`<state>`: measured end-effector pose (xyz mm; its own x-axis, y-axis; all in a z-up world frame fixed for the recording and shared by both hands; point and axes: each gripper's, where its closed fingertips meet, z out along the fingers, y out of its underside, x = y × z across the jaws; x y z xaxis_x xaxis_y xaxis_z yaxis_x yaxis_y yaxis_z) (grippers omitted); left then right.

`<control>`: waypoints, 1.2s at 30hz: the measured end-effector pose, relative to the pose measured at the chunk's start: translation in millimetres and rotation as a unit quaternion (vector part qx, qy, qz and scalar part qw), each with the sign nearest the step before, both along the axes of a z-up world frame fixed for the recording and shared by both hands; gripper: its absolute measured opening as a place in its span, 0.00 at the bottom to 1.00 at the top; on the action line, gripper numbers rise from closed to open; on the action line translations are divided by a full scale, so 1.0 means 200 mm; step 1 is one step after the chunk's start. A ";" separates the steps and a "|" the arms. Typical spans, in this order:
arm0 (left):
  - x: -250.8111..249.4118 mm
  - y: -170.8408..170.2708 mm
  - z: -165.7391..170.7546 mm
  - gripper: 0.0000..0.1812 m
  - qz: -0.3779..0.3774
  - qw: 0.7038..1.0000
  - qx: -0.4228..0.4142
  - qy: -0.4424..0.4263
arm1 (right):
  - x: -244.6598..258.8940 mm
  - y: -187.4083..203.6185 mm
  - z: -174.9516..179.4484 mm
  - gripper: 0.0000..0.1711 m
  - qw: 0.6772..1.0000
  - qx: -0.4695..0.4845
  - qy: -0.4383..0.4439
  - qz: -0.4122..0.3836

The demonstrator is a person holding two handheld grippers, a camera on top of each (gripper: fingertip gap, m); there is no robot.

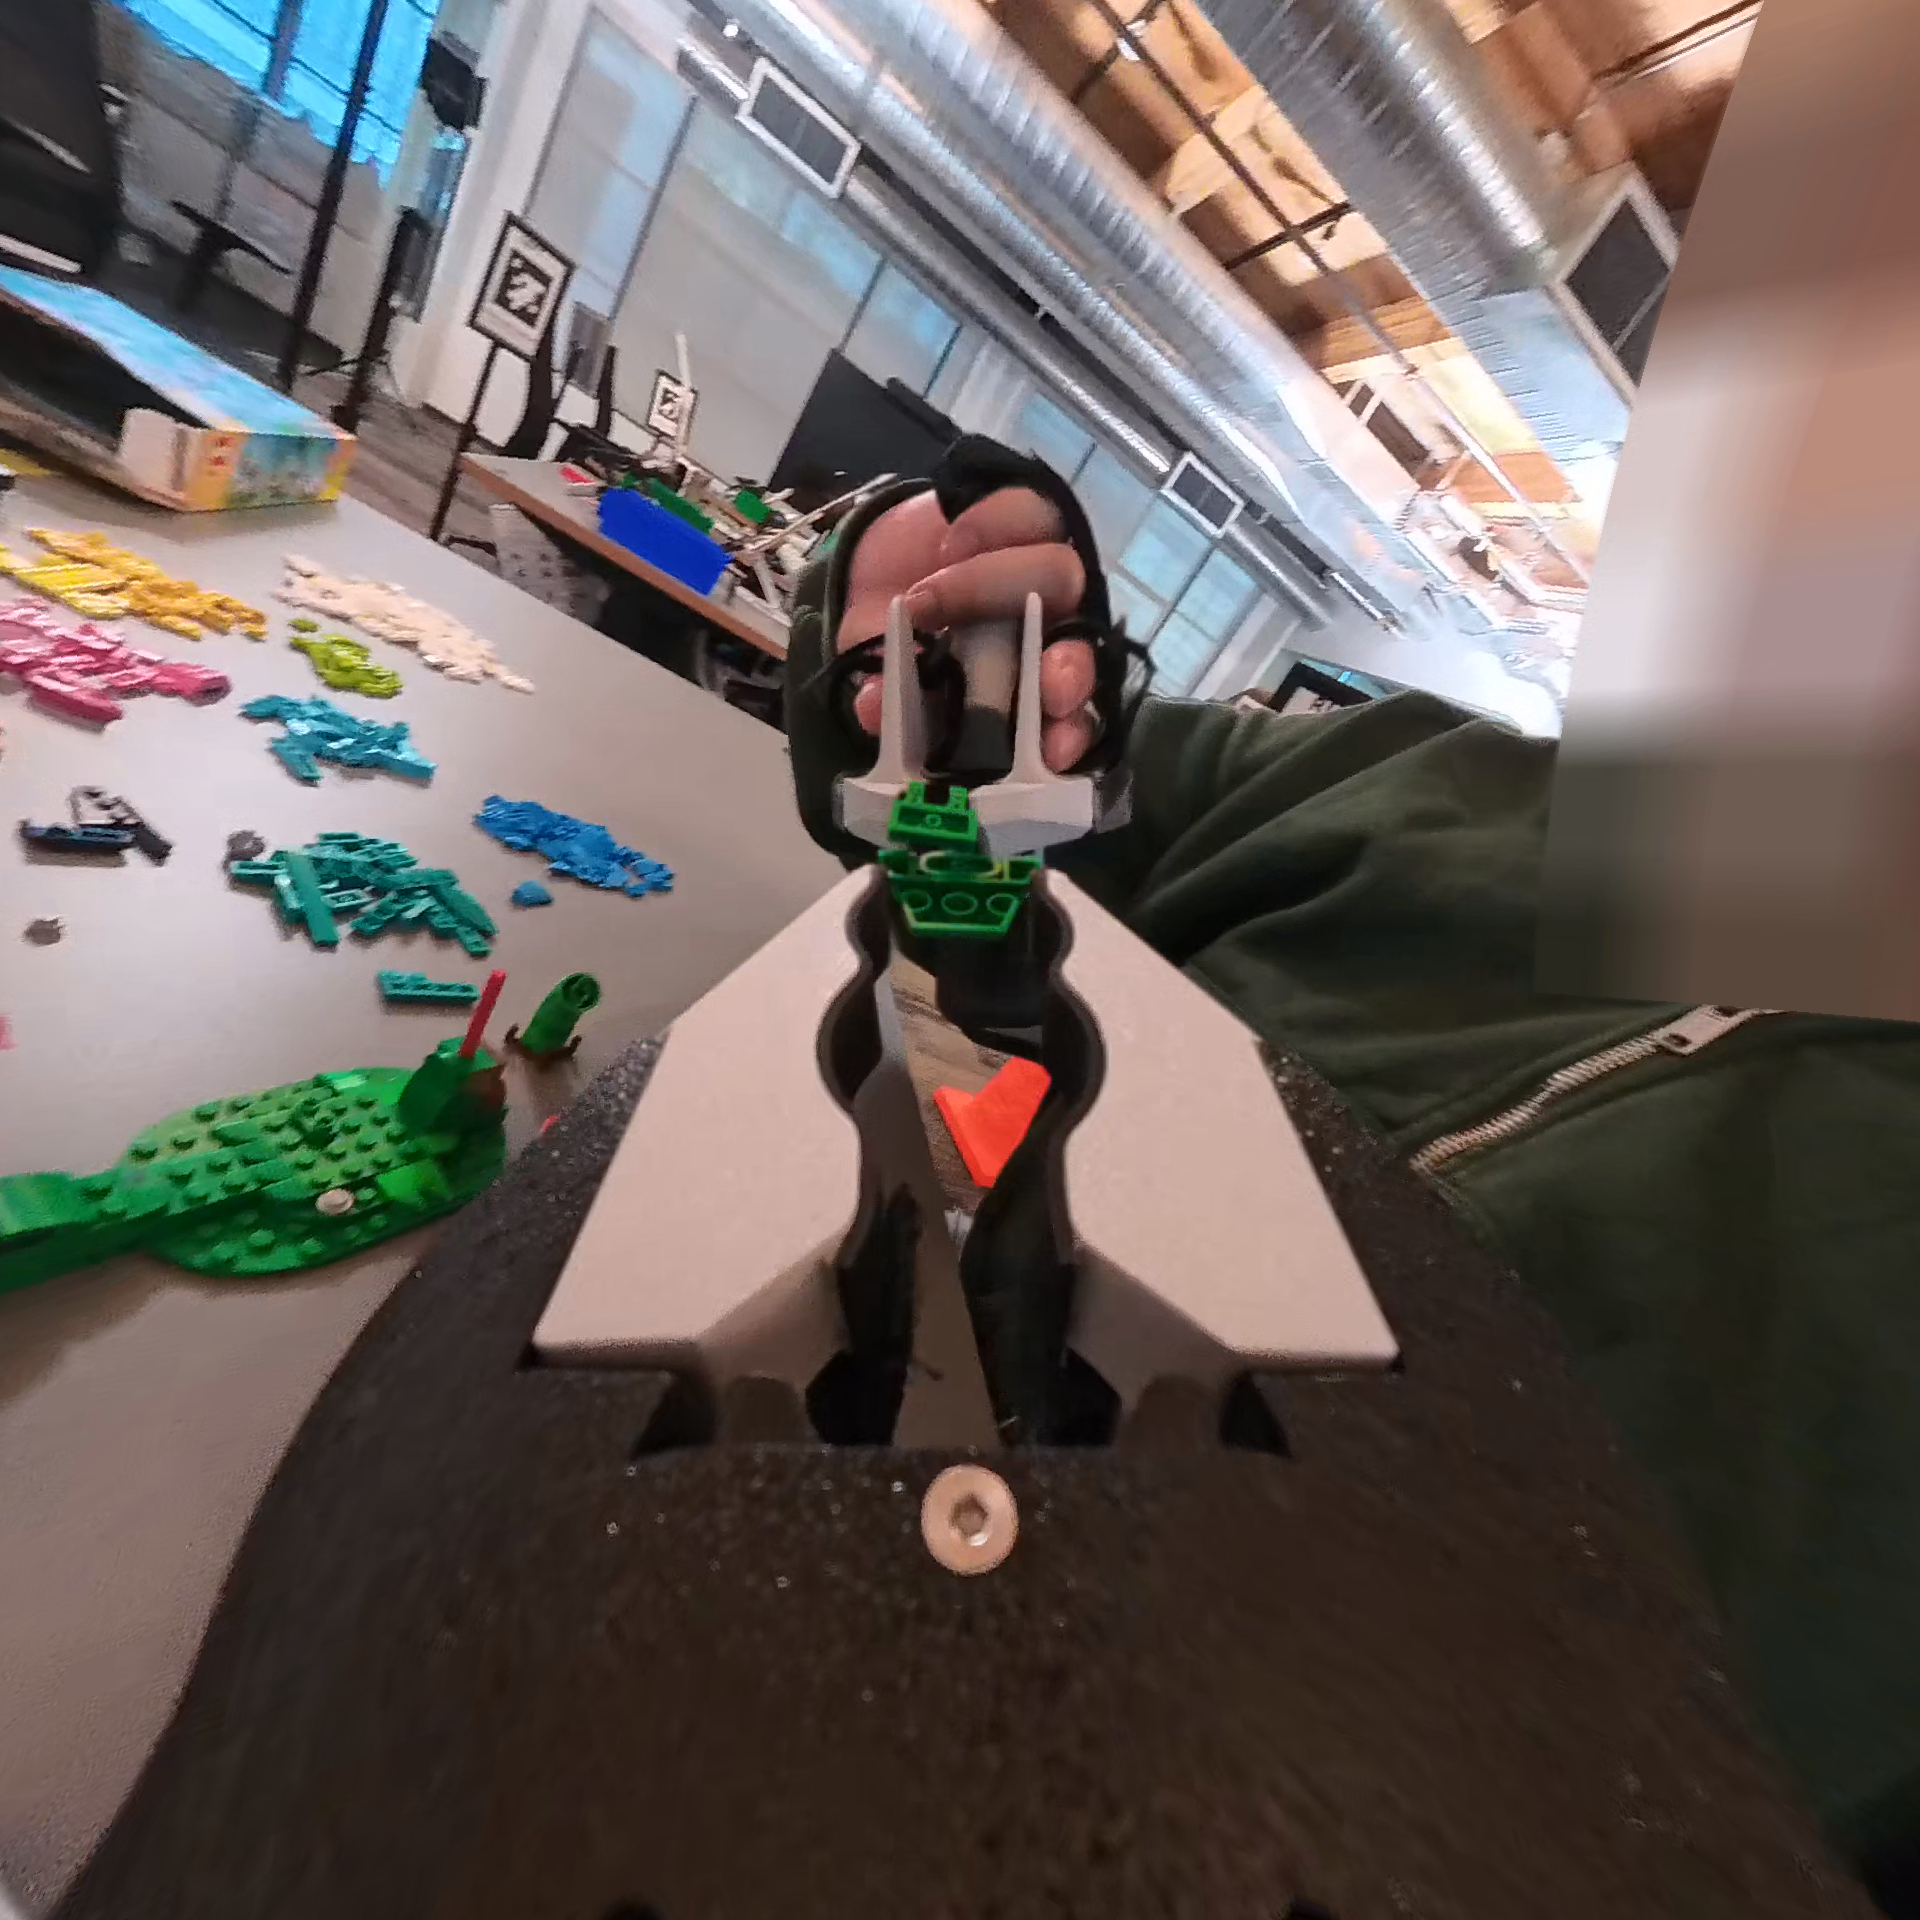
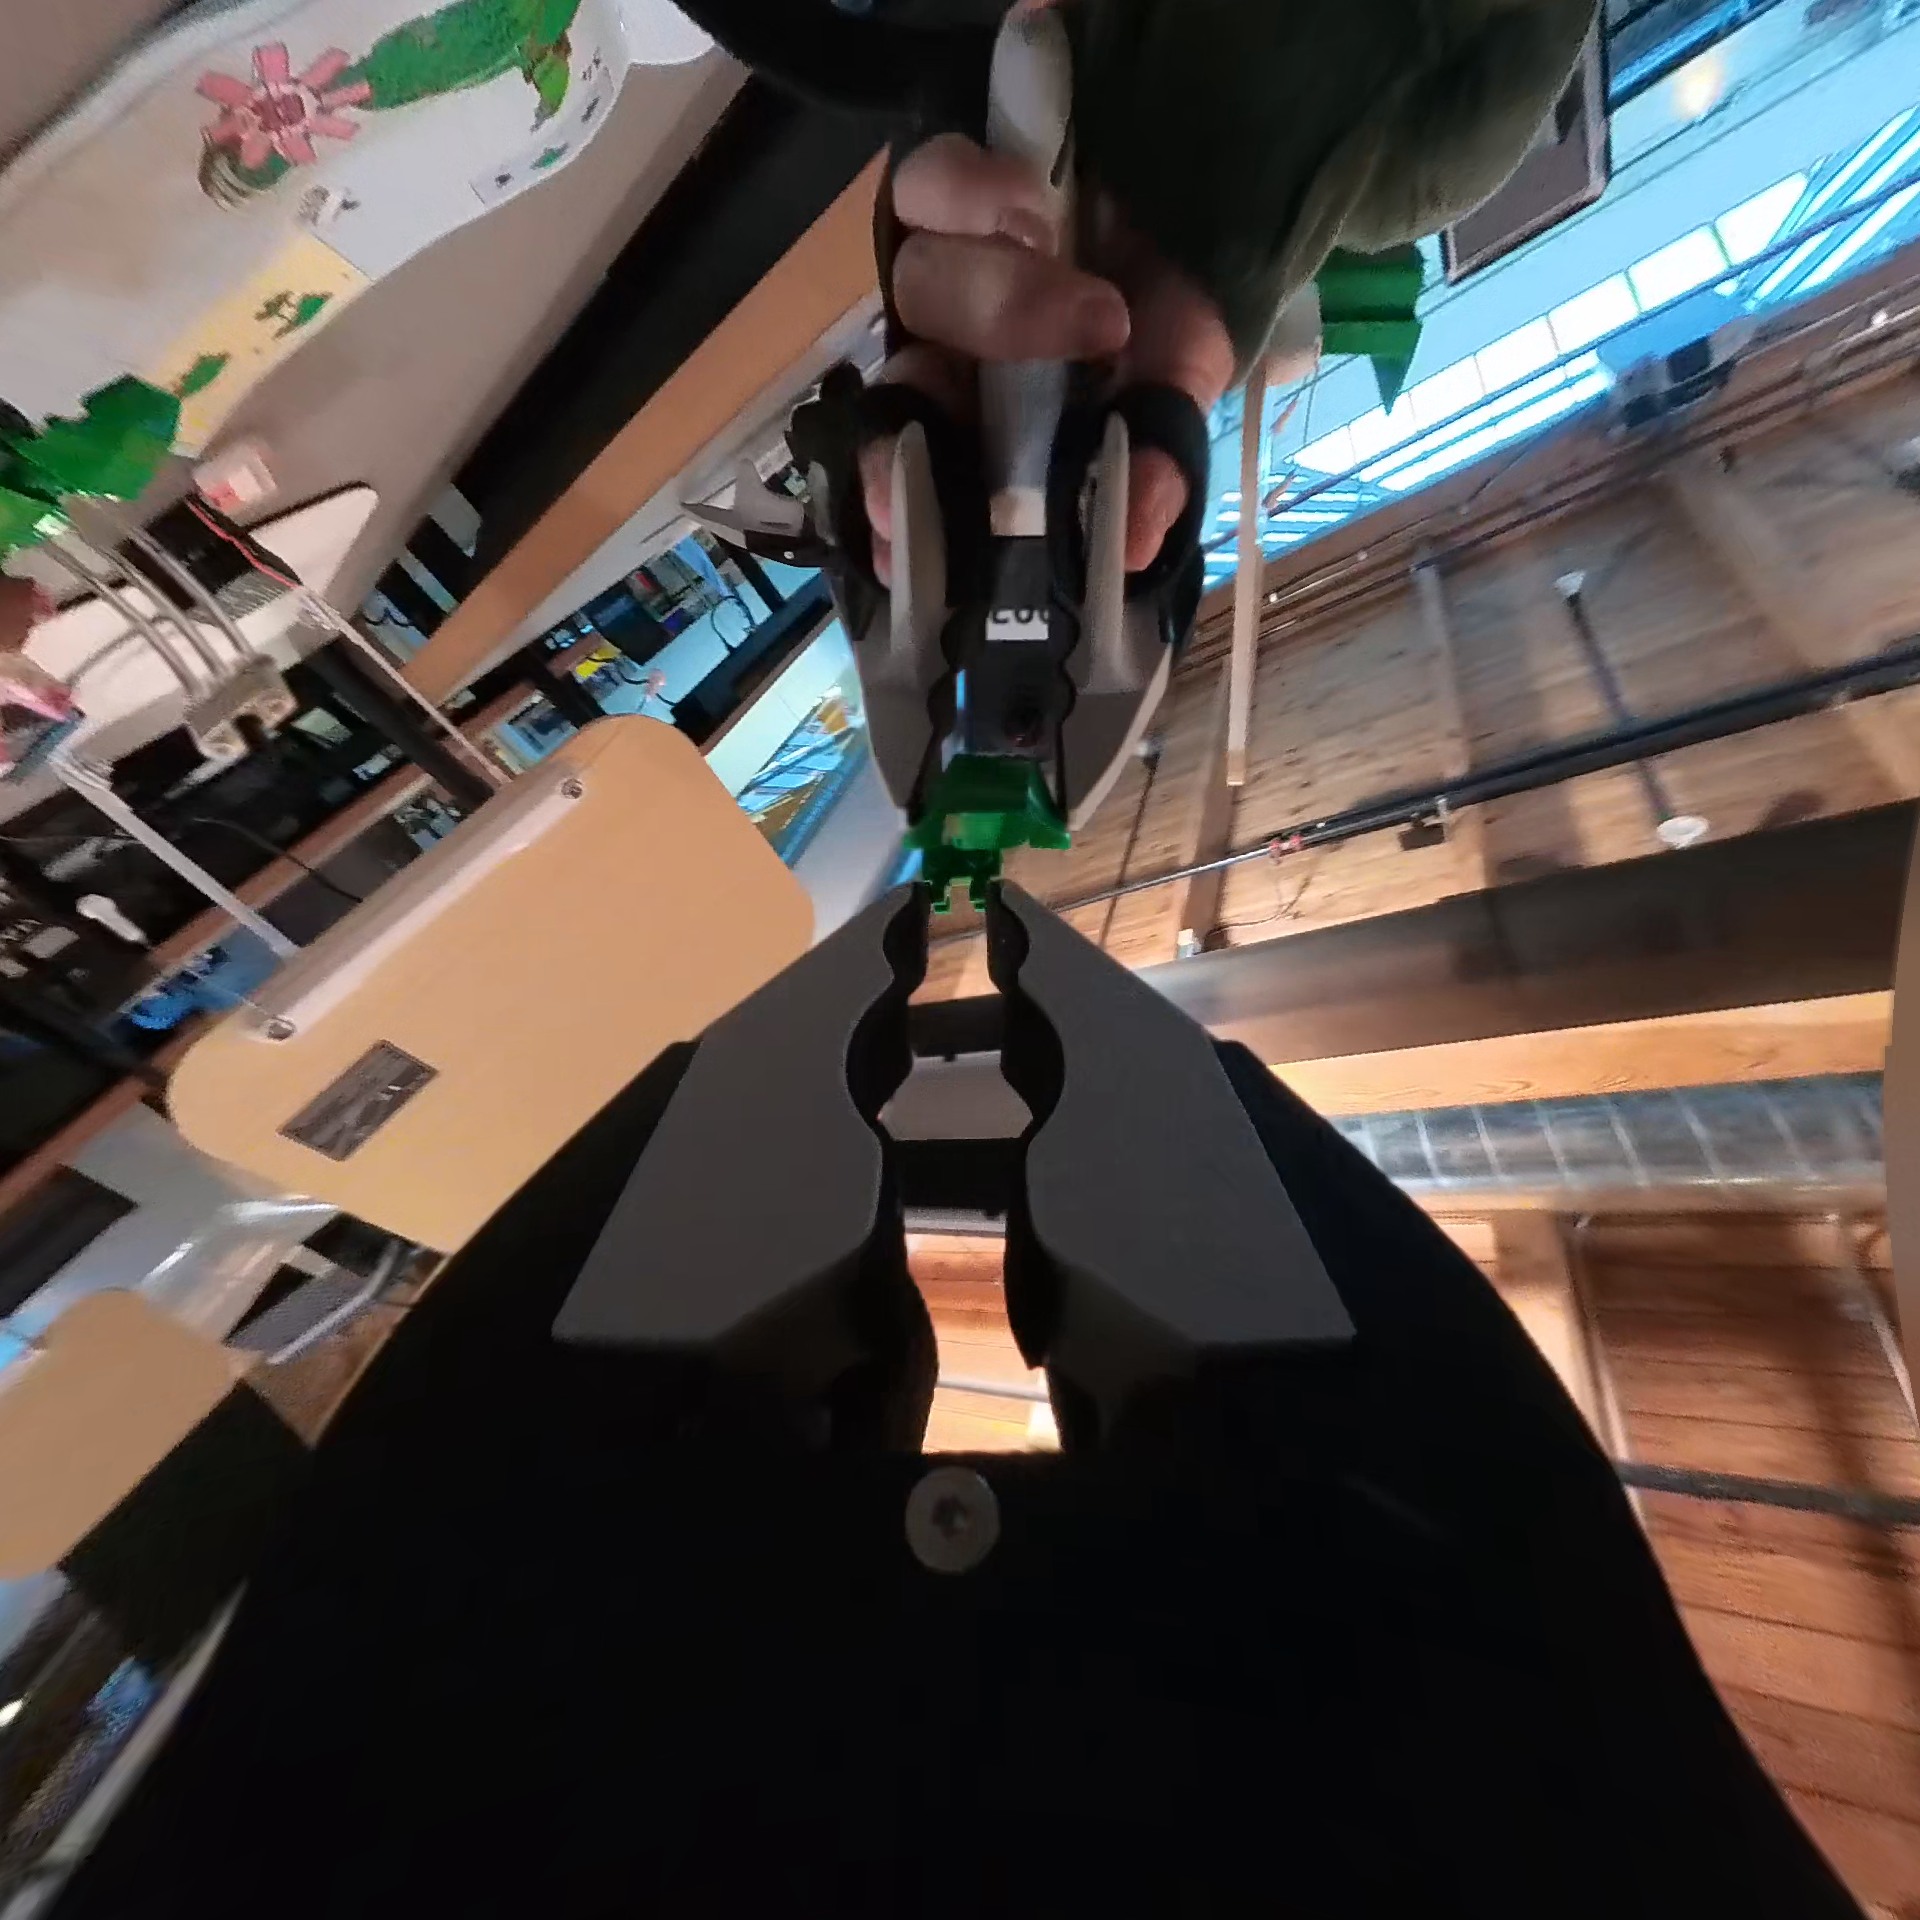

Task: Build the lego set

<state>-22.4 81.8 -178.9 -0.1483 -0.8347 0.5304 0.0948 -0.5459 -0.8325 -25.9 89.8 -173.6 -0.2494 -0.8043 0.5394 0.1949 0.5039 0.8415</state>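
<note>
Both grippers are held in the air, tip to tip. In the left wrist view my left gripper [image 1: 956, 883] is shut on a green wedge-plate assembly [image 1: 961, 906]. The right gripper [image 1: 958, 831] faces it, shut on a small green piece [image 1: 930, 819] that touches the assembly. In the right wrist view my right gripper [image 2: 958, 896] pinches the small green piece [image 2: 956, 888] against the assembly [image 2: 987, 816], which the left gripper [image 2: 987, 802] holds. A green baseplate build [image 1: 260, 1164] with a red rod [image 1: 483, 1013] lies on the table at lower left.
Sorted brick piles lie on the grey table [image 1: 156, 1403]: yellow [image 1: 125, 582], pink [image 1: 83, 665], white [image 1: 395, 618], teal [image 1: 332, 732], blue [image 1: 571, 842], dark green [image 1: 364, 883]. The set box [image 1: 208, 436] stands at the back. An open instruction booklet [image 2: 416, 104] shows top left. A person's green sleeve [image 1: 1351, 852] is at right.
</note>
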 end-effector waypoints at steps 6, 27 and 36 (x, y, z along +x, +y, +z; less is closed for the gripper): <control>0.01 -0.04 0.06 0.13 -0.017 0.999 0.024 -0.015 | 0.00 -0.05 0.05 0.05 1.000 0.002 0.011 0.005; 0.01 -0.08 0.12 0.13 -0.010 0.997 0.068 -0.020 | 0.01 -0.11 0.07 0.05 0.999 0.030 -0.017 0.018; 0.03 -0.09 0.09 0.13 -0.017 0.998 0.067 -0.006 | 0.02 -0.12 0.08 0.05 0.999 0.041 -0.031 0.019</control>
<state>-16.1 62.9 -159.9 -0.1821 -0.8929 0.4119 0.0884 -0.4320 -0.8975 -21.5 64.8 -157.6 -0.2484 -0.8543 0.4566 0.1232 0.4396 0.8897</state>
